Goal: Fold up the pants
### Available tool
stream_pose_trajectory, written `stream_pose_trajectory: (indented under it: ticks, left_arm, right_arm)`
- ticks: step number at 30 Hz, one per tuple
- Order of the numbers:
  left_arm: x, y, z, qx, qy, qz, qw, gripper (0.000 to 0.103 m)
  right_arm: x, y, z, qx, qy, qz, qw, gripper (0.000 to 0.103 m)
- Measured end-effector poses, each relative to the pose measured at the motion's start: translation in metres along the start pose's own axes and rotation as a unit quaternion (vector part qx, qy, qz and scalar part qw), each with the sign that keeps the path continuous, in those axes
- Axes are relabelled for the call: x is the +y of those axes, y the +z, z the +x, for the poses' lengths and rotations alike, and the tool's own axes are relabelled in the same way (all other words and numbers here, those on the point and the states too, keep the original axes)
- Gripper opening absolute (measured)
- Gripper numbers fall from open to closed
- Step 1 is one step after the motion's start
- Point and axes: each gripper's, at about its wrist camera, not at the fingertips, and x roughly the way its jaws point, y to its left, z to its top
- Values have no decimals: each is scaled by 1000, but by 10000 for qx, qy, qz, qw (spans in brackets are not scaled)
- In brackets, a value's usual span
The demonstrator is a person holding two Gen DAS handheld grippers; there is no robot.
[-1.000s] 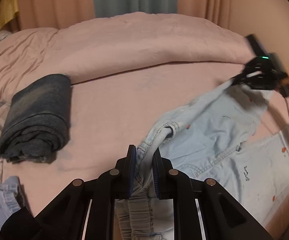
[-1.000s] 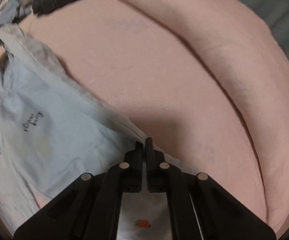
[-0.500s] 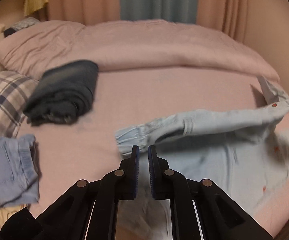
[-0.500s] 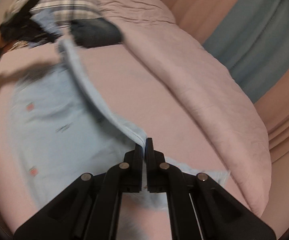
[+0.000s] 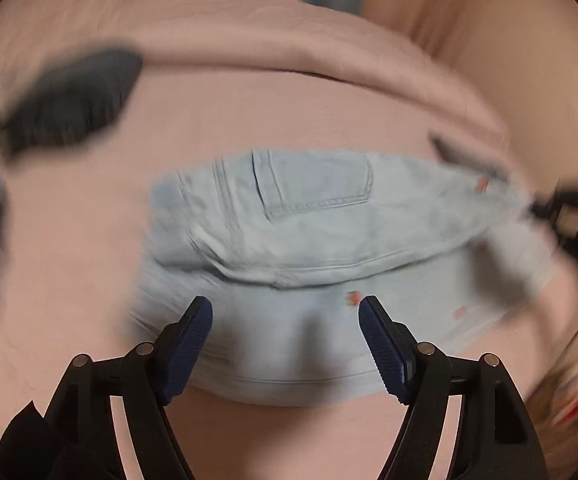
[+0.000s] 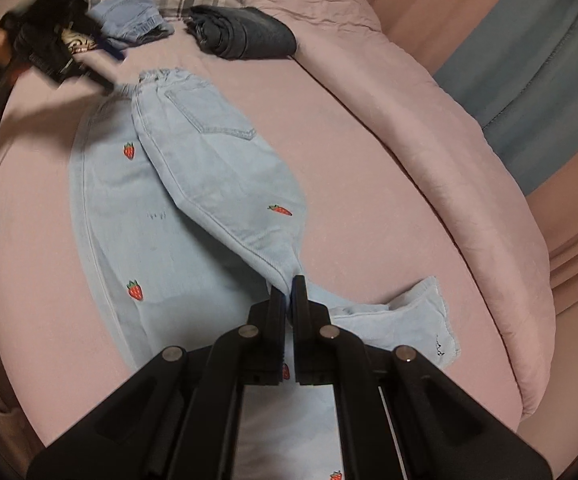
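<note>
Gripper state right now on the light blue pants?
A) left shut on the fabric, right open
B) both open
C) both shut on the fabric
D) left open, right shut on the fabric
D: the left gripper has its jaws spread wide with nothing between them above the light blue pants, while the right gripper is pinched shut on a fold of the leg.

My left wrist view was smeared all over, so the dark folded garment (image 5: pixel 69 100) was just a blob and my right gripper (image 5: pixel 545 206) a streak at the edge. In the right wrist view, my left gripper (image 6: pixel 107 66) was blurred, and the jeans (image 6: pixel 193 184) ran under my fingers (image 6: pixel 276 312).
</note>
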Motion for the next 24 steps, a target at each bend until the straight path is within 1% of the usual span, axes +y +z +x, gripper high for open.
stream_pose_trajectory:
  ticks: [1,2,3,4,5,6,7,9,10,11,12,13,14,17,18,19,21,24]
  left_arm:
    - [9,0,5,-81,-189,-370,9991,75]
    - [14,0,8,-128,-365,-613,9974,75]
    - [23,1,14,-239,-657,-992,9926,74]
    - [28,1,18,-329,-822,-1263,9880,72]
    - [35,3,23,-392,-982,-1557,9821,69]
    - [43,5,31,-450,-1156,-1909,9737,67]
    - [51,4,37,-467,-1214,-2197,9669,67]
    - [65,6,46,-584,-1381,-2769,9491,58]
    - [68,7,47,-658,-1403,-2912,9440,56]
    - [71,8,47,-789,-1399,-3079,9378,42]
    - [73,9,45,-878,-1377,-3164,9345,25]
    - [74,10,43,-938,-1340,-3200,9332,21]
    - [75,12,39,-1033,-1315,-3200,9325,14]
    - [70,16,18,-1259,-994,-2934,9424,13]
    - [68,15,9,-1371,-951,-2827,9446,13]
    - [67,14,-1,-1454,-843,-2767,9461,13]
    - [65,6,-14,-1559,-798,-2727,9460,13]
    - [61,-15,-30,-1513,-575,-2494,9548,13]
  right_arm:
    - [1,0,-1,-19,25,41,10000,3]
    - [3,-1,-2,-36,36,83,10000,3]
    - [5,-2,-2,-46,49,143,9999,3]
    - [6,-3,-1,-59,71,219,9997,3]
    - [6,-3,-2,-83,95,294,9995,3]
    - [4,-5,-3,-121,137,391,9991,3]
    - [3,-5,-3,-145,164,456,9987,3]
    - [0,-7,-4,-201,220,575,9979,3]
    - [-3,-7,-4,-223,254,644,9974,3]
    - [-4,-8,-4,-248,275,688,9969,3]
    - [-5,-8,-3,-267,296,704,9967,3]
    - [-5,-8,-2,-273,323,718,9965,3]
    - [-5,-8,-1,-277,337,720,9964,3]
    - [1,-7,-1,-275,388,635,9968,3]
    - [3,-8,-2,-287,398,593,9970,3]
    - [5,-8,-4,-306,426,571,9970,3]
    - [13,-11,-12,-374,574,500,9964,3]
    - [36,-18,-18,-284,623,172,9975,3]
